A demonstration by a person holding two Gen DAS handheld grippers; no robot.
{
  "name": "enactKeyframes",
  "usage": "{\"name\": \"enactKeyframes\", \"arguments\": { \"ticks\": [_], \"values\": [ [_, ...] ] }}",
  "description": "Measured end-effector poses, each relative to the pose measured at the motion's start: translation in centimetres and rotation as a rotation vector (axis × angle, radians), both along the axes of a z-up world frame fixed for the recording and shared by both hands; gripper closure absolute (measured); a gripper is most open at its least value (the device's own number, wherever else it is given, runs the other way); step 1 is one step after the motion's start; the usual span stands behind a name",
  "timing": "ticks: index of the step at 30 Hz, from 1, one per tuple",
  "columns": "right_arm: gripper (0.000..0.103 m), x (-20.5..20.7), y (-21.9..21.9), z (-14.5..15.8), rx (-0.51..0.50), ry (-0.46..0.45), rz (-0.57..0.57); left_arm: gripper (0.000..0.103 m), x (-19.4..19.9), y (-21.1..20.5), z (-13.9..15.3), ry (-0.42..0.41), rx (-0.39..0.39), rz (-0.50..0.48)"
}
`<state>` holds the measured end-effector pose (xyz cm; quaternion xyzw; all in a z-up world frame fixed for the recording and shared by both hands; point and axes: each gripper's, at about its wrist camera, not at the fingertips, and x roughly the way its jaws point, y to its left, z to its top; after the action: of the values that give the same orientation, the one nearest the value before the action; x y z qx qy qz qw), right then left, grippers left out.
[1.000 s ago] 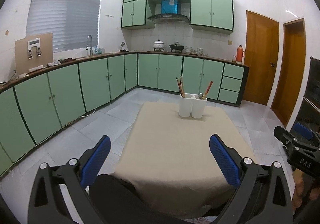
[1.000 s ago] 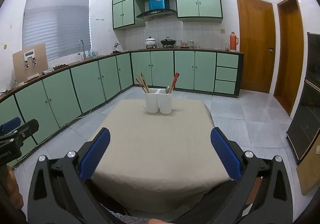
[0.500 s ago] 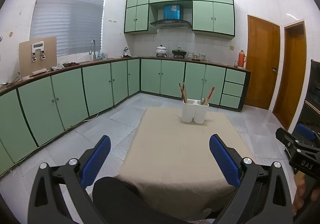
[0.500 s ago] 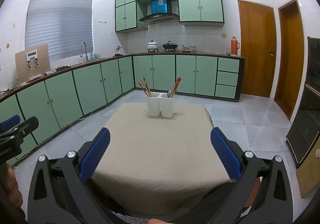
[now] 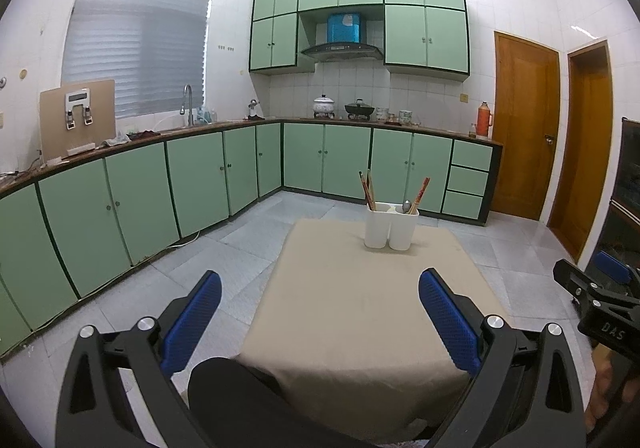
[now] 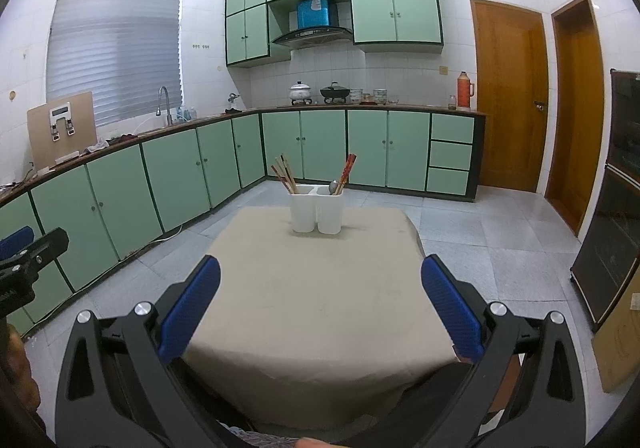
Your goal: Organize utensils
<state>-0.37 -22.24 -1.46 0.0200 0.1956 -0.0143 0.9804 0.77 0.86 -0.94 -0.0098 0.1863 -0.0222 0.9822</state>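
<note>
A white two-compartment utensil holder (image 5: 391, 226) (image 6: 316, 209) stands at the far end of a table with a beige cloth (image 5: 372, 308) (image 6: 316, 288). Its left compartment holds chopsticks (image 5: 367, 190) (image 6: 285, 175). Its right compartment holds red chopsticks (image 5: 420, 189) (image 6: 347, 173) and a metal spoon (image 5: 406, 206) (image 6: 333, 187). My left gripper (image 5: 320, 280) is open and empty, over the near edge of the table. My right gripper (image 6: 320, 276) is open and empty, also at the near edge, well short of the holder.
Green cabinets and a counter (image 5: 180, 168) run along the left and back walls. Wooden doors (image 5: 524, 120) are at the right. A dark cabinet (image 6: 616, 248) stands right of the table. The right gripper shows at the edge of the left wrist view (image 5: 592, 296).
Both views have tilted upward a little, so the holder and table sit lower in the frames. Both grippers stay open and empty.
</note>
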Motion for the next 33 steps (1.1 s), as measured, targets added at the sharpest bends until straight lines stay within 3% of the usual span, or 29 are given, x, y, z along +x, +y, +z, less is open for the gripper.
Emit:
{"name": "enactKeyframes", "arguments": {
  "ticks": [33],
  "values": [
    [0.006,-0.70,-0.07,0.05,0.005,-0.010,-0.016,0.006,-0.97,0.47,0.47,-0.014,-0.005,-0.008]
  ]
}}
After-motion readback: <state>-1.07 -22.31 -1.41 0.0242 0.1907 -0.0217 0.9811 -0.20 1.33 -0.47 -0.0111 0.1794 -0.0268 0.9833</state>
